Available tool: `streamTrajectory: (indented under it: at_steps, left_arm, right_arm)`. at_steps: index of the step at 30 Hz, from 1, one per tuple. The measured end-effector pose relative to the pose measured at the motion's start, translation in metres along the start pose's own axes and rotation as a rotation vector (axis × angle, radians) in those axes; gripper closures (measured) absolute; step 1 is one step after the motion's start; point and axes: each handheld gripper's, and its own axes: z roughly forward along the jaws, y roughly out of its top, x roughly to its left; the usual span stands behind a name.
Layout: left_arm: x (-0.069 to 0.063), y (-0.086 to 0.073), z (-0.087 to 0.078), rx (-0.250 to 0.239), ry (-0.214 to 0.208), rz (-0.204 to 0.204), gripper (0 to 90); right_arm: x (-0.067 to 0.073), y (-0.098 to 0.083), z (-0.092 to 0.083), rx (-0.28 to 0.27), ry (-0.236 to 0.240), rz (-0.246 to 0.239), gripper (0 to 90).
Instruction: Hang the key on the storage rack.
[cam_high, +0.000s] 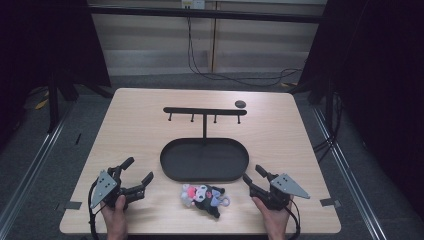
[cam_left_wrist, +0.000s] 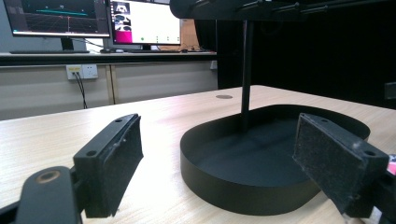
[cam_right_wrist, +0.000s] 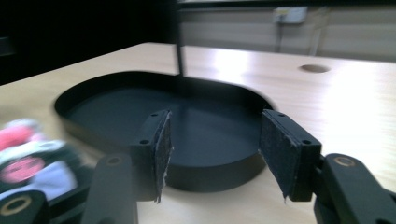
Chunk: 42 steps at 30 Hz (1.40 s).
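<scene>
Plush keychain (cam_high: 204, 197) lying near the front edge of the tabletop (cam_high: 280, 135), just short of the black oval tray (cam_high: 172, 167), between both tools. Probably left there as the piece to be picked up and hung on a peg of the rack (cam_high: 204, 110) rising from the tray's far rim, toward the back edge. Left gripper (cam_high: 136, 173) resting near the front left corner, jaws spread wide, gripping nothing, angled inward toward the tray; seeing, through its own view, the tray wall (cam_left_wrist: 219, 186) between its pads (cam_left_wrist: 114, 165). Right gripper (cam_high: 253, 177) sitting toward the front right corner, jaws likewise parted and empty, also aiming inward, with the blurred toy (cam_right_wrist: 32, 156) showing at the lower left of its own view and the tray (cam_right_wrist: 93, 135) straight ahead. Flanking the toy from either side, seemingly staged for a reach. Judging the right one better placed, being nearer the small ring end of the toy.
</scene>
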Motion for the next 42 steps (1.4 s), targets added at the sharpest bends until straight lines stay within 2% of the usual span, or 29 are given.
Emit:
streamTrajectory:
  at_steps: [1,2,3,4,7,8,13,14,15,18,21,22,23,25,26,28,29,30,32,33,34,35,37,38,39,40,42]
  left_arm:
    - [0.0,0.0,0.0,0.0,0.0,0.0,15.3]
    - [0.0,0.0,0.0,0.0,0.0,0.001,15.3]
    - [0.0,0.0,0.0,0.0,0.0,0.001,15.4]
    - [0.0,0.0,0.0,0.001,-0.001,0.003,15.3]
    - [0.0,0.0,0.0,0.001,-0.001,0.002,15.3]
    - [0.0,0.0,0.0,0.0,-0.001,0.001,15.3]
    - [0.0,0.0,0.0,0.0,-0.001,0.0,15.3]
    - [0.0,0.0,0.0,0.0,-0.001,0.001,15.4]
    - [0.0,0.0,0.0,0.0,-0.001,0.001,15.4]
    - [0.0,0.0,0.0,0.0,-0.002,0.0,15.3]
    - [0.0,0.0,0.0,0.0,-0.001,0.0,15.4]
    - [0.0,0.0,0.0,0.0,-0.001,0.001,15.3]
    - [0.0,0.0,0.0,0.0,-0.001,0.001,15.3]
    - [0.0,0.0,0.0,0.0,-0.001,0.0,15.4]
    - [0.0,0.0,0.0,0.0,-0.001,0.001,15.4]
    - [0.0,0.0,0.0,0.0,-0.001,0.0,15.3]
    - [0.0,0.0,0.0,0.0,-0.001,0.0,15.3]
    - [0.0,0.0,0.0,0.0,-0.001,0.0,15.3]
    - [0.0,0.0,0.0,0.0,-0.001,0.0,15.4]
    - [0.0,0.0,0.0,0.0,-0.001,0.0,15.3]
    - [0.0,0.0,0.0,0.0,0.0,0.0,15.3]
    - [0.0,0.0,0.0,0.0,0.0,0.0,15.3]
    - [0.0,0.0,0.0,0.0,0.0,0.0,15.3]
    - [0.0,0.0,0.0,0.0,0.0,-0.001,15.3]
    - [0.0,0.0,0.0,0.0,0.0,0.0,15.3]
    - [0.0,0.0,0.0,0.0,0.0,0.0,15.3]
    - [0.0,0.0,0.0,0.0,0.0,0.0,15.3]
  right_arm:
    - [0.0,0.0,0.0,0.0,0.0,0.0,43.5]
    - [0.002,0.0,0.0,0.032,0.034,-0.005,45.3]
    - [0.002,0.0,0.0,0.032,0.034,-0.005,45.3]
    - [0.003,0.0,0.0,0.071,0.065,-0.005,46.4]
    - [0.005,0.002,-0.001,0.093,0.082,-0.011,47.3]
    - [0.006,0.005,-0.002,0.11,0.104,-0.018,48.0]
    - [0.007,0.014,-0.001,0.142,0.108,-0.029,44.3]
    - [0.008,0.019,0.003,0.17,0.101,-0.022,45.6]
    - [0.008,0.019,0.003,0.17,0.101,-0.022,45.6]
    - [0.01,0.03,0.01,0.237,0.132,-0.047,47.9]
    - [0.011,0.035,0.013,0.258,0.137,-0.057,46.2]
    - [0.011,0.041,0.018,0.296,0.146,-0.072,46.0]
    - [0.011,0.041,0.018,0.296,0.146,-0.072,46.0]
    - [0.011,0.046,0.021,0.334,0.158,-0.087,45.3]
    - [0.009,0.051,0.025,0.392,0.19,-0.088,45.7]
    - [0.009,0.053,0.026,0.405,0.189,-0.091,46.2]
    - [0.009,0.055,0.029,0.448,0.201,-0.093,45.8]
    - [0.009,0.056,0.034,0.522,0.215,-0.096,44.8]
    - [0.01,0.057,0.037,0.573,0.236,-0.098,45.0]
    - [0.01,0.057,0.037,0.573,0.236,-0.098,45.0]
    - [0.013,0.058,0.039,0.608,0.26,-0.111,45.2]
    - [0.013,0.058,0.039,0.608,0.26,-0.111,45.2]
    - [0.015,0.059,0.042,0.66,0.293,-0.109,38.0]
    - [0.015,0.059,0.042,0.66,0.293,-0.109,38.0]
    - [0.016,0.059,0.044,0.673,0.308,-0.107,34.5]
    - [0.017,0.06,0.047,0.708,0.35,-0.106,33.4]
    - [0.019,0.063,0.05,0.732,0.348,-0.132,34.9]
